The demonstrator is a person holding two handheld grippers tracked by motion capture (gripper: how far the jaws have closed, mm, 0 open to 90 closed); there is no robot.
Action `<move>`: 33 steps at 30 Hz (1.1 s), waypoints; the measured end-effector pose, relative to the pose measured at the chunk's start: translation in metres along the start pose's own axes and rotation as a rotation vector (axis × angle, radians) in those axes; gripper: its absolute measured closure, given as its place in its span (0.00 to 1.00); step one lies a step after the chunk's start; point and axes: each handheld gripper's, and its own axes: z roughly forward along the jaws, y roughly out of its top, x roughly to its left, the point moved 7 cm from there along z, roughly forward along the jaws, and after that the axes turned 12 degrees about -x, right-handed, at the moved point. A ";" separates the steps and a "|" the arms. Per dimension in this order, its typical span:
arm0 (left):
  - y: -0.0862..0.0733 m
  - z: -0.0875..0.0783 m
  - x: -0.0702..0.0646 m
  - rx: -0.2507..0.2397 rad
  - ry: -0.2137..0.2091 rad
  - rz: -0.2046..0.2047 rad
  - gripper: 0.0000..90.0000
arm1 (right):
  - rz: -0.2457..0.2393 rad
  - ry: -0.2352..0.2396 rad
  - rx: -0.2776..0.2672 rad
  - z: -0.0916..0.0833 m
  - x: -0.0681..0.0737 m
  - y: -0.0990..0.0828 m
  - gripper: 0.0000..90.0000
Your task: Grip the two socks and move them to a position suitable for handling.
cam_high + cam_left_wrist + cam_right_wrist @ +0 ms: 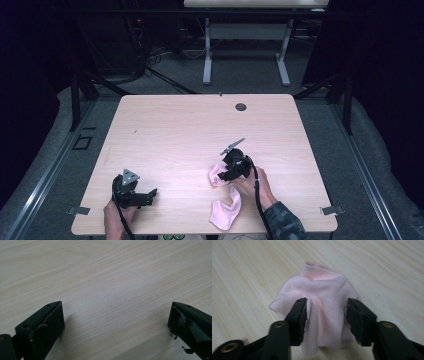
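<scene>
The pink cloth lies bunched on the near right part of the bench, its long axis running from the bench's front edge up toward the right claw. That claw sits right over the cloth's far end, jaws half spread with a raised fold between them, not pinched. The left claw is spread wide over bare wood, well apart. The right hand hides part of the cloth's middle
</scene>
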 end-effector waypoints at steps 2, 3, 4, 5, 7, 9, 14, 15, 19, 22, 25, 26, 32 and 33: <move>0.000 0.000 0.000 0.001 0.000 0.000 0.00 | 0.006 -0.006 -0.026 -0.009 -0.001 0.002 0.31; 0.000 0.000 0.000 -0.001 0.001 0.000 0.00 | 0.013 -0.006 -0.040 -0.015 0.001 0.004 0.27; 0.000 0.000 0.000 -0.001 0.000 0.000 0.00 | 0.012 -0.008 -0.054 -0.022 0.002 0.006 0.23; 0.000 0.000 0.000 0.000 0.000 0.000 0.00 | -0.005 0.001 -0.076 -0.036 0.010 0.009 0.18; 0.000 0.000 0.000 0.000 0.000 -0.001 0.00 | -0.022 0.000 -0.078 -0.043 0.015 0.010 0.16; 0.000 0.000 0.000 0.003 -0.004 0.000 0.00 | -0.051 -0.002 -0.085 -0.054 0.028 0.010 0.14; 0.000 0.000 0.000 0.003 -0.003 0.000 0.00 | -0.093 0.017 -0.077 -0.070 0.059 0.005 0.08; 0.000 0.000 0.000 0.003 -0.003 0.000 0.00 | -0.100 0.018 -0.077 -0.071 0.064 0.003 0.08; 0.000 0.000 0.000 0.003 -0.004 0.000 0.00 | -0.132 0.046 -0.051 -0.063 0.093 -0.015 0.14; 0.000 0.000 0.000 0.002 -0.004 -0.001 0.00 | -0.143 0.072 -0.028 -0.054 0.106 -0.027 0.20; 0.000 0.000 0.000 0.003 -0.004 -0.001 0.00 | -0.142 0.086 -0.014 -0.045 0.112 -0.035 0.25; 0.000 0.000 0.000 0.003 -0.004 -0.001 0.00 | -0.154 0.091 0.010 -0.041 0.114 -0.039 0.27; 0.000 0.000 0.000 0.003 -0.004 0.000 0.00 | -0.162 0.089 0.064 -0.023 0.121 -0.056 0.47; 0.000 0.000 0.000 0.003 -0.003 0.001 0.00 | -0.166 0.081 0.073 -0.022 0.121 -0.058 0.50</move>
